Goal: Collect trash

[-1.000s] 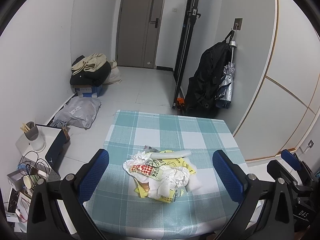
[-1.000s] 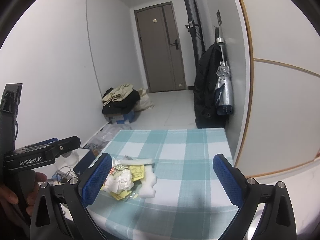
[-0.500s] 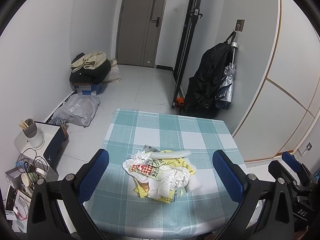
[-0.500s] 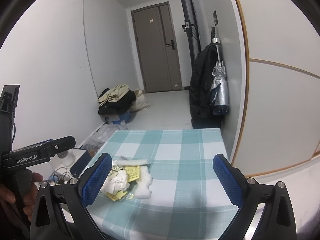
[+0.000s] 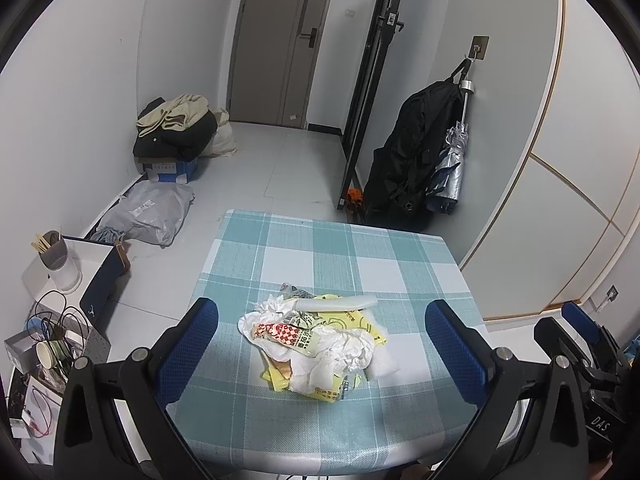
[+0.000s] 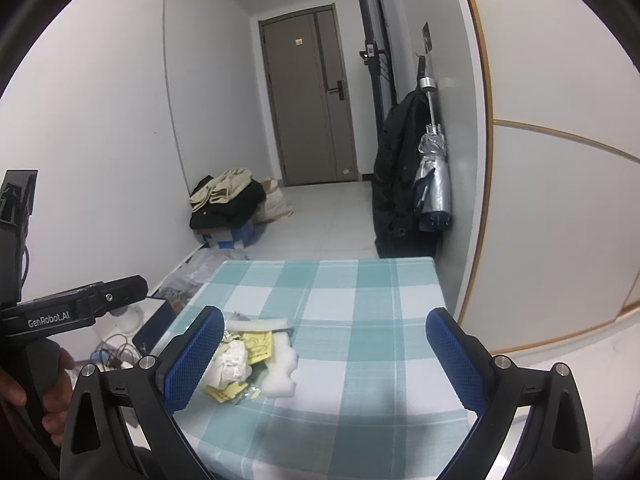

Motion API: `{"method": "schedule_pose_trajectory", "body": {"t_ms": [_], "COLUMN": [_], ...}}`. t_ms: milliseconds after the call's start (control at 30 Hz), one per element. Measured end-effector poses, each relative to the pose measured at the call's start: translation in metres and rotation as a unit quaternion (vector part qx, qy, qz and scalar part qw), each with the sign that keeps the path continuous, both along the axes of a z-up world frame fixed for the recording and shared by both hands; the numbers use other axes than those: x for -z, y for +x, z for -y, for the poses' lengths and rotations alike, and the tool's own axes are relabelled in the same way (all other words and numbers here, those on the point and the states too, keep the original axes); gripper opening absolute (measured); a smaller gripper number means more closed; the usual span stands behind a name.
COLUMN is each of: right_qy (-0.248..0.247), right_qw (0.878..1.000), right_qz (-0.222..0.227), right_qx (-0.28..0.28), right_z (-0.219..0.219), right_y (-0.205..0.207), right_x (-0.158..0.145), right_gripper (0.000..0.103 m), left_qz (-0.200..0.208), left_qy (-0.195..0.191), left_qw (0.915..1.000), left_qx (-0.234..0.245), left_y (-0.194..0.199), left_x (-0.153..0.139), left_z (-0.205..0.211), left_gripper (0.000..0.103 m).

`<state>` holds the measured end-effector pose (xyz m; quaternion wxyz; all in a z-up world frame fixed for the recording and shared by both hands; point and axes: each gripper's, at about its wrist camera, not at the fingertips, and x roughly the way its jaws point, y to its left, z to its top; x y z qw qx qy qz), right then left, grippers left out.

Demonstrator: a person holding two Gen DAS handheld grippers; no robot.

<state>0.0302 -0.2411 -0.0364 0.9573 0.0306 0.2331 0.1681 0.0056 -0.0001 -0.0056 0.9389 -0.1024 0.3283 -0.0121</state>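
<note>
Barely moved since 1 second ago: left gripper (image 5: pixel 322 350) and right gripper (image 6: pixel 322 354), both jaws wide apart, empty, above trash pile (image 5: pixel 316 340) on checked table (image 5: pixel 360 252). Risk: loose wrappers scattering if pinched shallowly.

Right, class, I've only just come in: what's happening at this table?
A person holds a two-finger tool in each hand over a table with a checked cloth. The left tool is open, framing a trash pile of wrappers and crumpled tissue. The right tool is open too, off to the pile's right. Neither touches the trash; nothing is collected yet.
</note>
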Motion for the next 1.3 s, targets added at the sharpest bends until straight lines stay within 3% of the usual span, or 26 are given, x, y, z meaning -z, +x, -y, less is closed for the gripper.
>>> {"method": "schedule_pose_trajectory", "body": {"t_ms": [633,800,1000,1300], "right_qy": [-0.003,0.002,0.013,-0.012], "right_qw": [1.000,1.000,0.996,0.984], "right_qz": [-0.007,-0.027,-0.085,-0.164], "right_qx": [0.003,-0.002,-0.025,-0.073], "right_z": [-0.001,-0.003,-0.004,-0.021], "right_y": [0.001,0.005,0.030,0.084], "right_x": [0.002,0.005,0.010,0.022], "right_gripper": [0.102,0.102,0.102,0.102], "left_qz": [-0.003,-0.012,-0.040,-0.083], "left_qy": [-0.005,-0.029,-0.068,-0.150], "left_qw": [0.9999,0.9993,0.9969,0.9840], "left_qx": [0.013,0.020,0.005,-0.047], "left_y": [0.001,0.005,0.017,0.041], "left_x": [0.001,0.003,0.011,0.028], "left_z": [0.000,-0.005,-0.022,-0.059], "left_gripper": [0.102,0.102,0.102,0.102]}}
